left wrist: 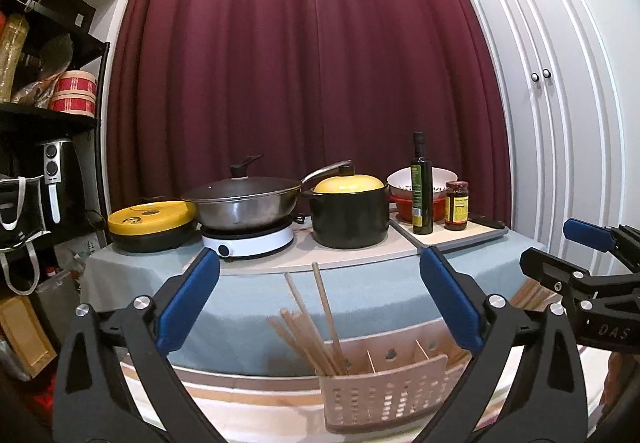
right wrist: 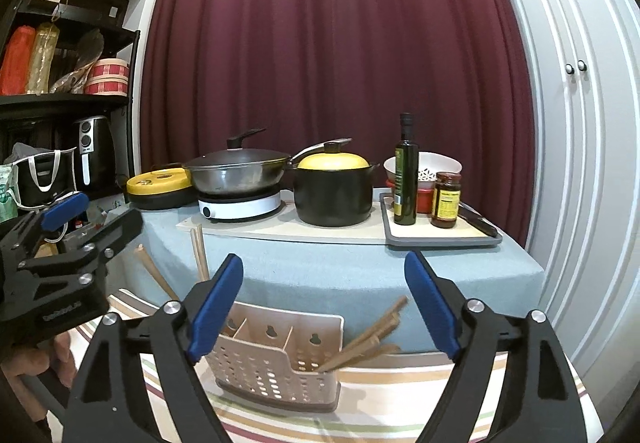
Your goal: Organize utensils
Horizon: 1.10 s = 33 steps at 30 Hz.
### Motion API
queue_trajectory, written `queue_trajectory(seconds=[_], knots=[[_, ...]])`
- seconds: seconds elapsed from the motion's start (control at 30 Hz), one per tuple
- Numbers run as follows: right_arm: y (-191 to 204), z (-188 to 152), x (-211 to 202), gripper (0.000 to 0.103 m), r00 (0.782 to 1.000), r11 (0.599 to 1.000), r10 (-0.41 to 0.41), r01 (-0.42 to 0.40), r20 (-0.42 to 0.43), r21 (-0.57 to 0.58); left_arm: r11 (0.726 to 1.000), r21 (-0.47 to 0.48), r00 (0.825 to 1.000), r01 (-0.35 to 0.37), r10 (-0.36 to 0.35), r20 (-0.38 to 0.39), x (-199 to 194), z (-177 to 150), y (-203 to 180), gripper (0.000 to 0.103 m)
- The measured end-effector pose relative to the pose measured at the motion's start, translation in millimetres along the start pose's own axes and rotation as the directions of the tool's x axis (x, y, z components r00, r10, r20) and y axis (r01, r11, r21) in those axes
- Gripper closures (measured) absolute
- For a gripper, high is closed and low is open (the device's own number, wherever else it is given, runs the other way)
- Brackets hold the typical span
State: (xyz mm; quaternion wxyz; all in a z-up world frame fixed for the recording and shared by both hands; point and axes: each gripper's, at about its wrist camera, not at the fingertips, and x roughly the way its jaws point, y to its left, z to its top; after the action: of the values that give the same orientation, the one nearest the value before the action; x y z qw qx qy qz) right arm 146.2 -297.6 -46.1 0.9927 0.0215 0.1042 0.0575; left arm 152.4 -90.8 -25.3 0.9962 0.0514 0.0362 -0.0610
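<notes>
A dark red curtain is hanging across the back of the room, far ahead of both tools, with white cupboard doors standing off to their right. Beyond the fingertips, a table draped in pale blue cloth is carrying a lidded wok on a white hob and a black pot with a yellow lid. Just below and ahead of the left hand-held gripper, a beige perforated utensil holder is sitting on a striped cloth, with wooden chopsticks leaning out of its left end compartment. The left hand-held gripper is hanging released, jaws spread wide and empty. The right hand-held gripper is hovering directly above the same holder, likewise spread and grasping nothing; more chopsticks are slanting from the right end compartment between its fingers.
</notes>
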Motion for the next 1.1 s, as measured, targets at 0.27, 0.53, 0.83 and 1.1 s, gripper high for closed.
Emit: queue_trajectory(seconds=[0.27, 0.53, 0.83, 1.1], knots=[[-3, -15, -28, 0.018, 0.999, 0.999, -0.038, 0.038, -0.022, 0.015, 1.0, 0.012, 0.999, -0.021, 0.021, -0.043, -36, -11, 1, 0.004], [-1, -30, -57, 0.017, 0.997, 0.998, -0.05, 0.052, -0.059, 0.027, 0.997, -0.008, 0.988, -0.075, 0.074, -0.134, -71, -32, 15, 0.004], [11, -25, -94, 0.017, 0.998, 0.999, -0.044, 0.044, -0.04, 0.008, 0.994, -0.035, 0.988, -0.102, 0.097, -0.12, -114, -20, 22, 0.004], [17, -10, -126, 0.016, 0.999, 0.999, -0.049, 0.049, 0.013, -0.004, 0.995, -0.044, 0.993, -0.093, 0.089, -0.073, -145, -1, 21, 0.004]])
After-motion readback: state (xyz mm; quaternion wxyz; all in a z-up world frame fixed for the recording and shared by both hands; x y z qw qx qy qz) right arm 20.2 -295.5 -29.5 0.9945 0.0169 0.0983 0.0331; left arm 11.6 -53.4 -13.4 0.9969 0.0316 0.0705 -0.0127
